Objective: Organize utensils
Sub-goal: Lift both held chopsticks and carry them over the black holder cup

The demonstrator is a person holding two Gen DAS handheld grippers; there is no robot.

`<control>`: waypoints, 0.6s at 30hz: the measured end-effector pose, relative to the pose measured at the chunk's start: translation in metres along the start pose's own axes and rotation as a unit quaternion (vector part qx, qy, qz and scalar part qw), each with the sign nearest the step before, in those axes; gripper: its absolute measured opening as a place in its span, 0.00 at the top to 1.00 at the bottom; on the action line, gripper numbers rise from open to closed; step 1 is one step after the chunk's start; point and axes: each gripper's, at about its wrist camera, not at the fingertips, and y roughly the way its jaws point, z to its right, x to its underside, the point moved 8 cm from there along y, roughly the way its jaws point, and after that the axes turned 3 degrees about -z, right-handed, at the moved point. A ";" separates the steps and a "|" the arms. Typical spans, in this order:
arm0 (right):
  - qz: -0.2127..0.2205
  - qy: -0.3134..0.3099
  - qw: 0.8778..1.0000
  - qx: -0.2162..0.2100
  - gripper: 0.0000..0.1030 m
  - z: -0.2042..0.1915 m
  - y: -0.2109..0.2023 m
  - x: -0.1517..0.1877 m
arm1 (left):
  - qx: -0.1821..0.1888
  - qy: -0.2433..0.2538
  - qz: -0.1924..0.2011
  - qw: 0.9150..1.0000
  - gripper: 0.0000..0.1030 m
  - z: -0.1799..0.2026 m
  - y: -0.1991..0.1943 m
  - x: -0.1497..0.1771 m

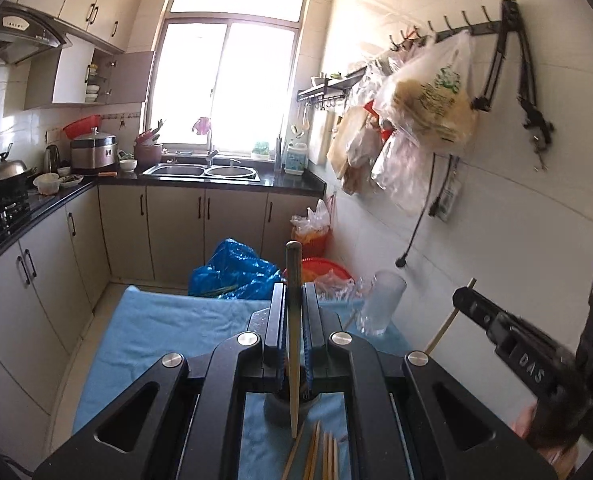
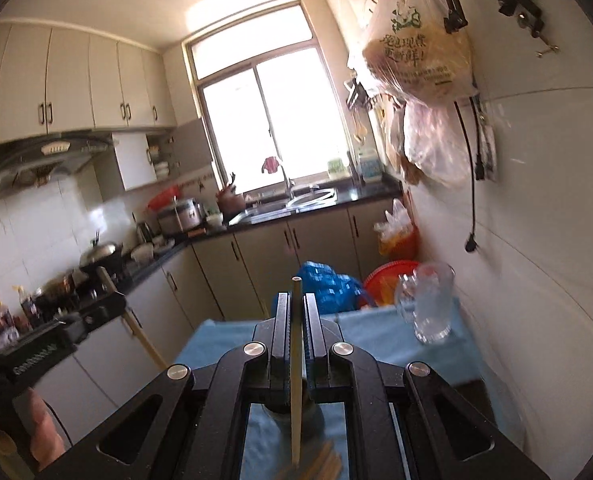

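The left gripper [image 1: 294, 300] is clamped on one chopstick [image 1: 293, 320] with a darker rounded top, standing nearly upright between the jaws above the blue cloth [image 1: 168, 324] on the table. More loose chopsticks [image 1: 320, 456] lie on the cloth below it, beside a dark round container [image 1: 280, 408] partly hidden by the jaws. To the right stands a clear glass [image 1: 380, 304] near the tiled wall. Further right, the right gripper [image 2: 296, 312] is closed on a pale chopstick [image 2: 296, 360], also upright; its body reads "DAS" in the left view. A hanging plastic bag [image 2: 416, 52] carries green Chinese print, blurred and only partly readable.
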 end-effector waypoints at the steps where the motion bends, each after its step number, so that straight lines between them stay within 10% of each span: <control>1: 0.005 0.005 1.000 -0.001 0.94 -0.001 0.009 -0.007 | -0.002 -0.001 0.000 1.000 0.94 0.000 0.008 -0.006; 10: 0.008 0.021 1.000 0.016 0.94 0.003 0.075 -0.024 | -0.007 -0.001 -0.041 0.999 0.94 -0.001 0.098 -0.013; 18: -0.071 0.044 0.996 0.024 0.94 0.030 0.135 0.021 | -0.014 -0.007 -0.117 0.993 0.94 -0.015 0.159 0.033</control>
